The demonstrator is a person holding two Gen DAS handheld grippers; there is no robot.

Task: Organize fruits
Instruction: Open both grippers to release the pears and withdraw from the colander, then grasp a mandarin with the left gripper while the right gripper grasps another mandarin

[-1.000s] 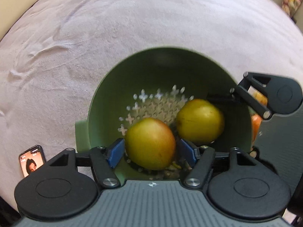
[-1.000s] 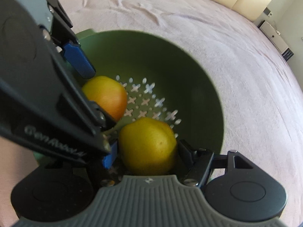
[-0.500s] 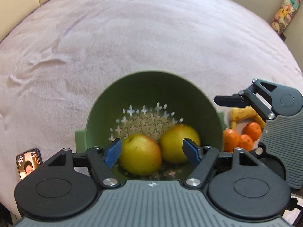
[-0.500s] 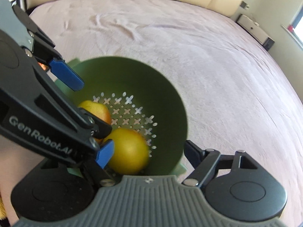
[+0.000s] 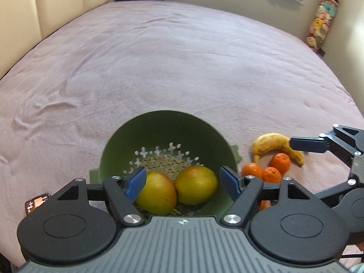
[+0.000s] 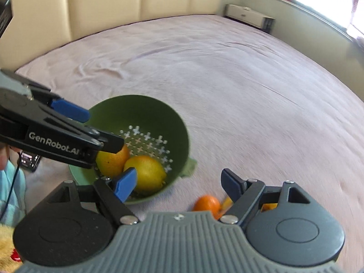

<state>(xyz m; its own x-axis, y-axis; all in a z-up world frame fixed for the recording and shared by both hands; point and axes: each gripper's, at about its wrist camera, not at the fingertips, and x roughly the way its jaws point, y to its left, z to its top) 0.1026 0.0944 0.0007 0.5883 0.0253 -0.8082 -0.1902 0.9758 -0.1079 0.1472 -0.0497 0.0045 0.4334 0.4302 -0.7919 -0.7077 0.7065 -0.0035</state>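
Observation:
A green colander (image 5: 159, 132) sits on the pink bedspread and holds two yellow-red apples (image 5: 157, 191) (image 5: 195, 185). It also shows in the right wrist view (image 6: 147, 111), with both apples (image 6: 145, 173) (image 6: 111, 161) inside. My left gripper (image 5: 183, 179) is open and empty, above the colander's near rim. My right gripper (image 6: 179, 182) is open and empty, to the right of the colander. A banana (image 5: 273, 143) and three tangerines (image 5: 251, 169) (image 5: 270, 175) (image 5: 281, 160) lie to the right of the colander. One tangerine (image 6: 207, 204) shows under the right gripper.
A phone (image 5: 36, 203) lies on the bedspread left of the colander. A padded headboard (image 6: 102, 4) and a low cabinet (image 6: 248, 16) stand beyond the bed. Soft toys (image 5: 320, 22) hang in the far right corner.
Both grippers let go of their apples, opened and pulled up and back from the colander. The apples now rest inside it. The right gripper has swung to the right.

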